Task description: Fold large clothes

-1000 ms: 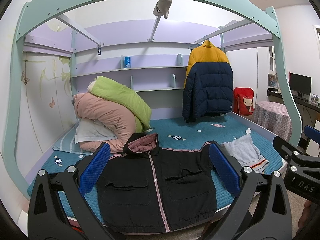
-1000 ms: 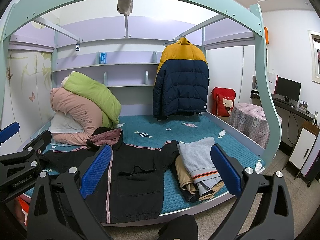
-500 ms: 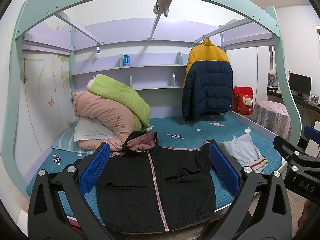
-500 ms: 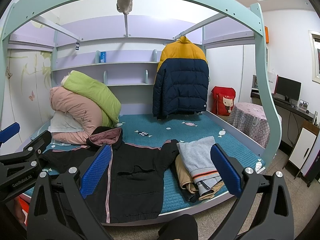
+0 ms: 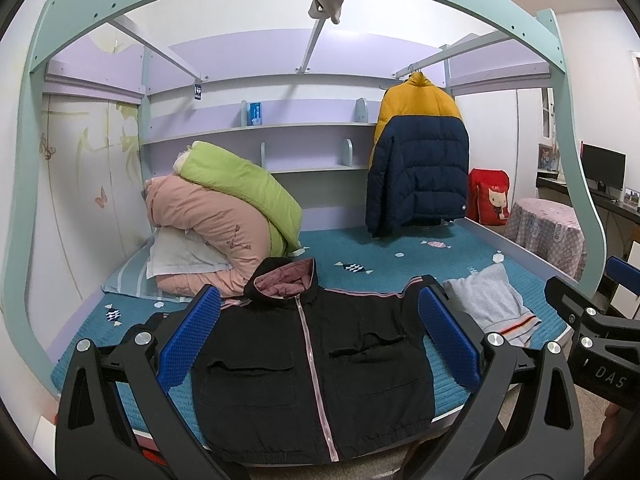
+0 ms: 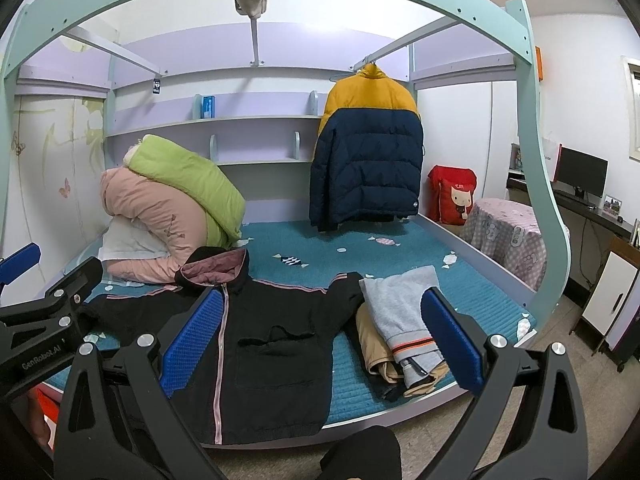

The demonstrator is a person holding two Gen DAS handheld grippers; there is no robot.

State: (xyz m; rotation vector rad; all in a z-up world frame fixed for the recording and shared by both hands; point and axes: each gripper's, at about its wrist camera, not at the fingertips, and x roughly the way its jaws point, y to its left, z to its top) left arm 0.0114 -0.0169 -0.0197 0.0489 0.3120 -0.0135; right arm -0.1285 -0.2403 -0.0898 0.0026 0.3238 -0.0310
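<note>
We see the black hooded jacket with pink zipper (image 5: 308, 368) spread flat at the teal bed's (image 5: 400, 272) near edge. Our left gripper (image 5: 318, 338) and right gripper (image 6: 320, 344) hover wide open, empty. Only the right view shows tan clothes (image 6: 374, 354) under the folded grey garment (image 6: 400, 308).

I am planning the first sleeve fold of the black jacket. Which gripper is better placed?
Probably left: the left gripper, open, faces the black jacket squarely. The right gripper, open too, faces its edge beside the folded clothes.
</note>
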